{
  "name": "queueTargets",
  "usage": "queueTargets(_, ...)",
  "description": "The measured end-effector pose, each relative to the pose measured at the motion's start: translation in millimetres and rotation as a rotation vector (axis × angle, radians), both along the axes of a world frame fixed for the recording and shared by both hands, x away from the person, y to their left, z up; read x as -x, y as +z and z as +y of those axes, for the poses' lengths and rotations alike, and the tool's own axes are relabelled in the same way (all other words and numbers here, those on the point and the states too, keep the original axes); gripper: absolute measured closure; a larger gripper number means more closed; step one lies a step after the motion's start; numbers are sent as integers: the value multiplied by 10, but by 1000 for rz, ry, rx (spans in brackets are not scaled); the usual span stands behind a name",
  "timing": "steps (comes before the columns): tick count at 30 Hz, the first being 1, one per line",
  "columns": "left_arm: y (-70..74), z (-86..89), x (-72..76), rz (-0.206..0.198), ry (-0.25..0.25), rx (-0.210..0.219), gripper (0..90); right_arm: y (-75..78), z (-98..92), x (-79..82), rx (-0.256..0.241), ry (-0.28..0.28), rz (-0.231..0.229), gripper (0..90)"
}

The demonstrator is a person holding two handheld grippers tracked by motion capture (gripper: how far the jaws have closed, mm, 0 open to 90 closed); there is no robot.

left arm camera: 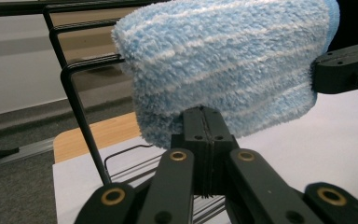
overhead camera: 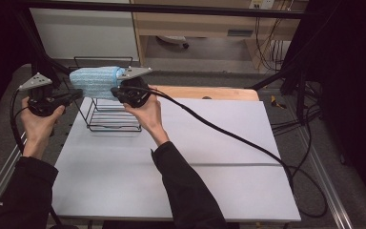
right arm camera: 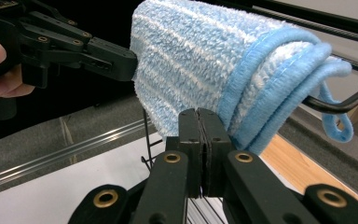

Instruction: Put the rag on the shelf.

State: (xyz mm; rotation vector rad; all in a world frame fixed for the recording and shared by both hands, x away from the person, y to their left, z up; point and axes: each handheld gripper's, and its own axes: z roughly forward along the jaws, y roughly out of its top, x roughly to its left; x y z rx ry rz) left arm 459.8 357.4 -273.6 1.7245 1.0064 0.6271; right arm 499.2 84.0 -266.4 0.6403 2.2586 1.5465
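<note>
Towel (left arm camera: pixel 223 70) hides claw tips, probably pinched shut.

White table (overhead camera: pixel 209 157) with a faint seam across it, a strip of light wooden board (overhead camera: pixel 209 92) showing at its far edge. Grey carpet floor (overhead camera: pixel 205 52) all round. Black frame bars (overhead camera: pixel 171 8) overhead and slanting down both sides. Silver metal rail (overhead camera: pixel 329 191) along the table's right side, another on the left. Black cables (overhead camera: pixel 310 124) loop on the floor at right. Behind: a white panel (overhead camera: pixel 83 33) at left, a light wood cabinet (overhead camera: pixel 195 21) beside it, more cables hanging near an outlet (overhead camera: pixel 262 4) top right. Edges of the room dark; light falls evenly on the table.
</note>
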Motion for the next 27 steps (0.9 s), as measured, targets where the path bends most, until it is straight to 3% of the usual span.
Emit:
queueTargets(5,58,-8,70,-21,-8,4,876,41,-16,36,-13,13,-12,877)
queueTargets(14,323,-39,180,-66,-1,24,749,238,-92,113,-66,19,-39,772)
queueTargets(20,366,-59,189,-58,6,23,692,292,-136,123,-65,13,-43,707)
queueTargets(27,390,-62,214,-37,16,36,566,383,-207,154,-72,-3,-39,568)
